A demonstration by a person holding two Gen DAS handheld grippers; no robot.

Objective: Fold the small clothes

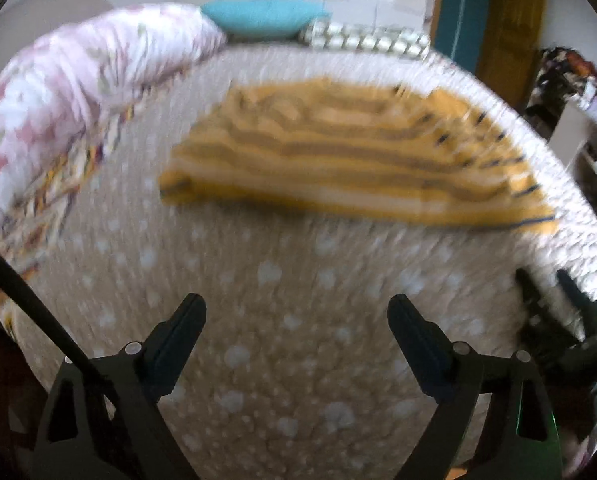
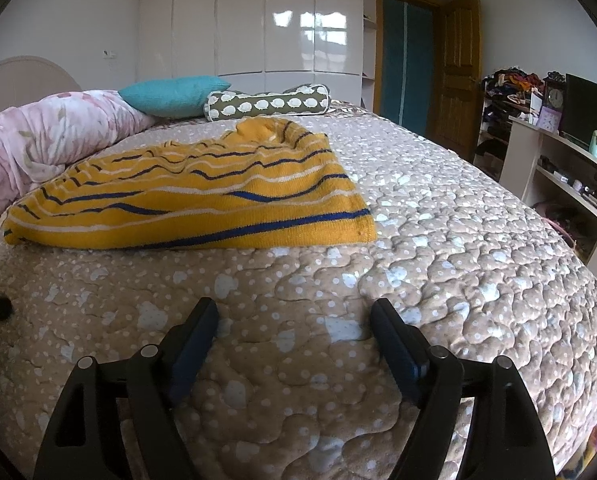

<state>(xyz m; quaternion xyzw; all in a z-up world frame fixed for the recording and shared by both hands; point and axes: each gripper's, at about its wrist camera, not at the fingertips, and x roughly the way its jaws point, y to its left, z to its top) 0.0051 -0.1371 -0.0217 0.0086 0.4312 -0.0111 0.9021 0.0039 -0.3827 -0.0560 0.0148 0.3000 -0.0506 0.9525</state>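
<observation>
A yellow knit garment with blue and white stripes lies folded flat on the brown dotted bedspread. It also shows, blurred, in the left wrist view. My left gripper is open and empty above the bedspread, short of the garment's near edge. My right gripper is open and empty, low over the bedspread, in front of the garment's near right corner. The right gripper also shows at the right edge of the left wrist view, its fingers apart.
A pink floral duvet is bunched at the left. A teal pillow and a patterned bolster lie at the bed's head. A shelf unit, a wooden door and white wardrobes stand beyond.
</observation>
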